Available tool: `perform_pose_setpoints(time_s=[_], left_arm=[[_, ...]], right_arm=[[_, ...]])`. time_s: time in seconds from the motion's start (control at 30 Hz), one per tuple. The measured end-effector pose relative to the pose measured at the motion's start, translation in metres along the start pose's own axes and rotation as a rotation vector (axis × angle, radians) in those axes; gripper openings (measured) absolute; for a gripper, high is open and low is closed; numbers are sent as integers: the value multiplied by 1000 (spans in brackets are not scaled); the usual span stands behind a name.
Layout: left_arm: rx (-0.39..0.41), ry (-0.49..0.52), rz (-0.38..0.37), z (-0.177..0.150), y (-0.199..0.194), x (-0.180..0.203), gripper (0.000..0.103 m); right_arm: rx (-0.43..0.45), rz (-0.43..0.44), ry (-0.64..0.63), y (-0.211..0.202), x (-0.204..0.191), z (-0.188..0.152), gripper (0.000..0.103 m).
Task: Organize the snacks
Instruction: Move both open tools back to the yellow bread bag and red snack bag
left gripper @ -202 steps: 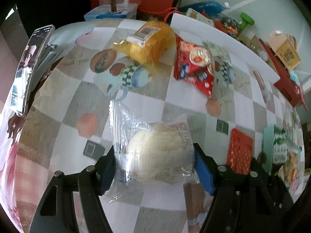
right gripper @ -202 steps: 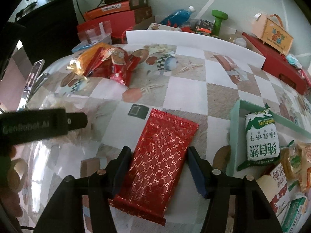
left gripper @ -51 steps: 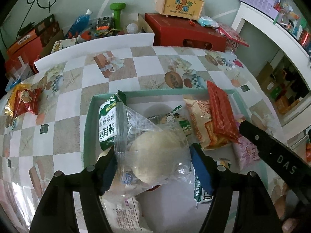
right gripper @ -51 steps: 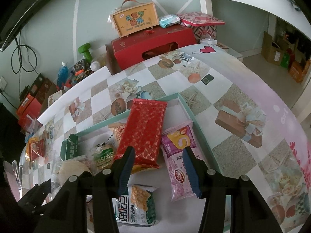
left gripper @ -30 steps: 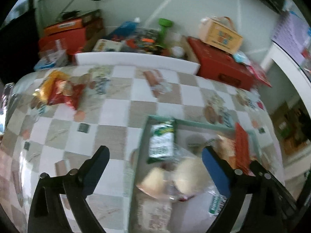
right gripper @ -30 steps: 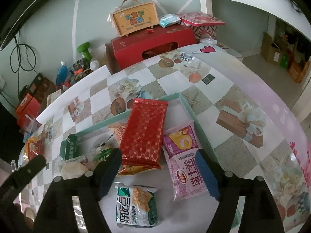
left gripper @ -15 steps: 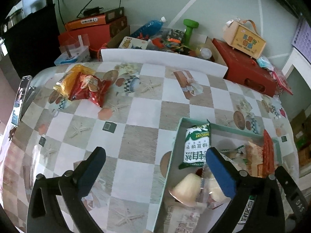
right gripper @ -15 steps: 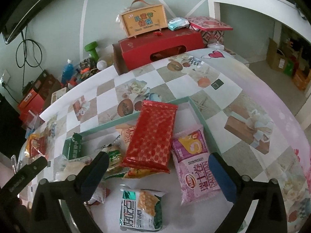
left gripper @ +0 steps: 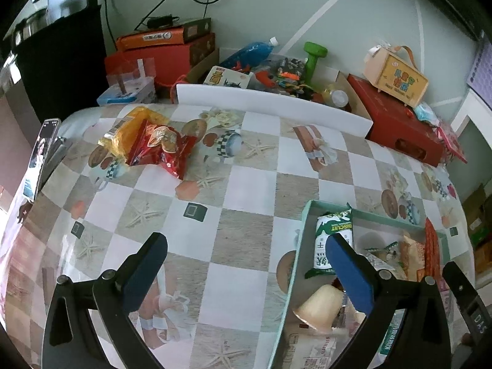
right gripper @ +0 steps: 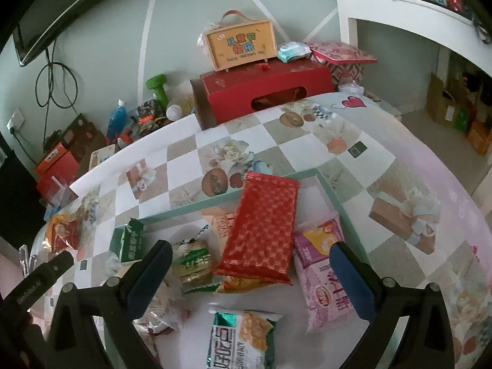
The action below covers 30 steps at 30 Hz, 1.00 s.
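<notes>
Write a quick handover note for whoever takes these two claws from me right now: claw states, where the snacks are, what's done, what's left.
Left claw: open, empty, over the tablecloth beside the teal tray.
Right claw: open, empty, above the tray; its jaws have just been opening.
Done: the red patterned pack lies in the tray on top of other snacks, the clear-wrapped bun at the tray's near end.
Left: the yellow bag and the red snack bag sit out on the table's far left; they look like the next picks.
</notes>
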<state>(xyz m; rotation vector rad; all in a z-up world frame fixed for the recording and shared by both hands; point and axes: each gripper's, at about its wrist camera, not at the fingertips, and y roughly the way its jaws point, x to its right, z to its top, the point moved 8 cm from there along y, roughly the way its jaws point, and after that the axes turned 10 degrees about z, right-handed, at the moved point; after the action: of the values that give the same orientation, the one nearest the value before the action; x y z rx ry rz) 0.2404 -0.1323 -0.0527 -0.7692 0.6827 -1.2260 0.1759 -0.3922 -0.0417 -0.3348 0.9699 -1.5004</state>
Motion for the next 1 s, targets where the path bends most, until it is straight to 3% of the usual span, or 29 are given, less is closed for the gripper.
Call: perform_pose_setpoints(time_s=[0.23, 0.4, 0.63, 1.0], left_arm=[[3, -5, -6, 5, -3, -22, 102], [7, -6, 2, 12, -3, -45, 102], [-22, -89, -42, 17, 2, -78, 102], [-38, -169, -66, 27, 13, -125, 102]], right_arm=[[16, 52, -58, 0, -31, 1, 103], [28, 143, -126, 0, -75, -2, 103], [19, 257, -186, 4, -134, -15, 103], [-27, 309, -243, 22, -198, -40, 103]])
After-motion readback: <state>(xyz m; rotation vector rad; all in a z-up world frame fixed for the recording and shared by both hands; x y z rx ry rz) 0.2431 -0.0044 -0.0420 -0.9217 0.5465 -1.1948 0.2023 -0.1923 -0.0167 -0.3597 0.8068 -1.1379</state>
